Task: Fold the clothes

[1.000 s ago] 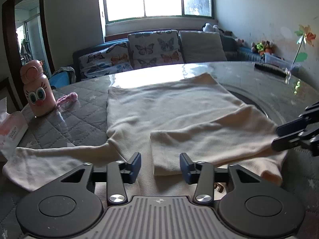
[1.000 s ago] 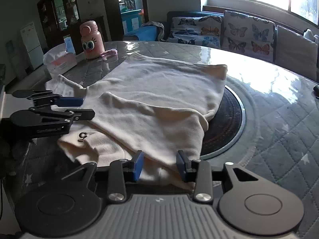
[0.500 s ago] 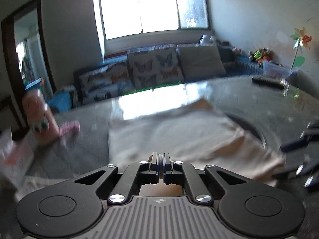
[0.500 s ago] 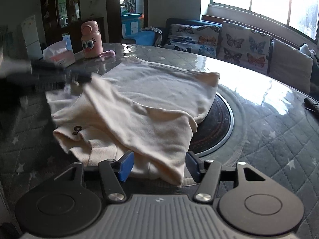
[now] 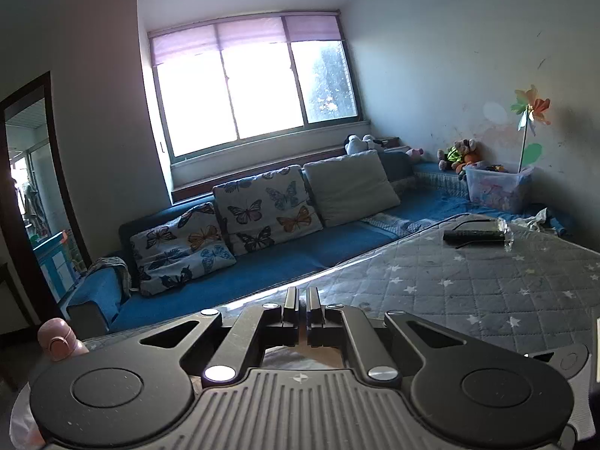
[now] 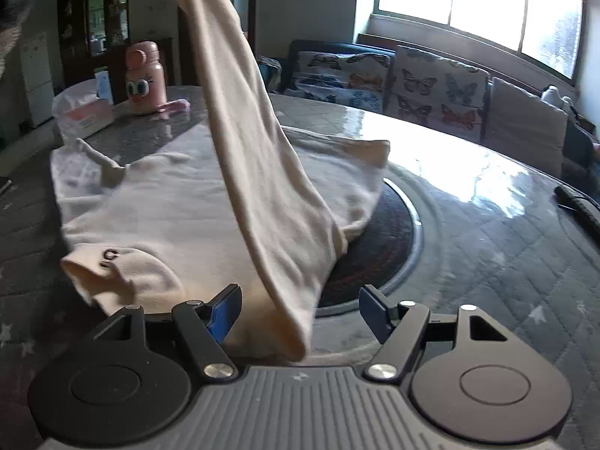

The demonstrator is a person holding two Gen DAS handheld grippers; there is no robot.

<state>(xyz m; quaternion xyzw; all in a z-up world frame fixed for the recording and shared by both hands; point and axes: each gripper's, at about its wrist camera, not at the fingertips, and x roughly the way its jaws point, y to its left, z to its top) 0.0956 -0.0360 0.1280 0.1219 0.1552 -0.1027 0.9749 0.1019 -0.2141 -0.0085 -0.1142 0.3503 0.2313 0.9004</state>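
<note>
A cream long-sleeved shirt (image 6: 161, 206) lies spread on the round table. One sleeve (image 6: 255, 131) is pulled up steeply toward the top left of the right wrist view, where its end is pinched under a dark shape at the frame edge. My left gripper (image 5: 302, 300) is shut, raised and facing the sofa, with a strip of cream fabric (image 5: 300, 356) showing just behind its jaws. My right gripper (image 6: 300, 311) sits low at the table's near side. Its jaws are opening, and the sleeve's lower fold hangs loose between them, clear of the blue pads (image 6: 225, 311).
A pink bottle (image 6: 144, 75) and a tissue pack (image 6: 82, 112) stand at the far left of the table. A dark turntable disc (image 6: 386, 236) lies under the shirt's right edge. A black remote (image 5: 474, 234) rests on the quilted cover (image 5: 487, 281). A sofa (image 5: 262, 262) runs behind.
My left gripper closed on the sleeve and rose, so its view swung from the table to the sofa and window. The sleeve now hangs taut. The right gripper's jaws spread wider.
</note>
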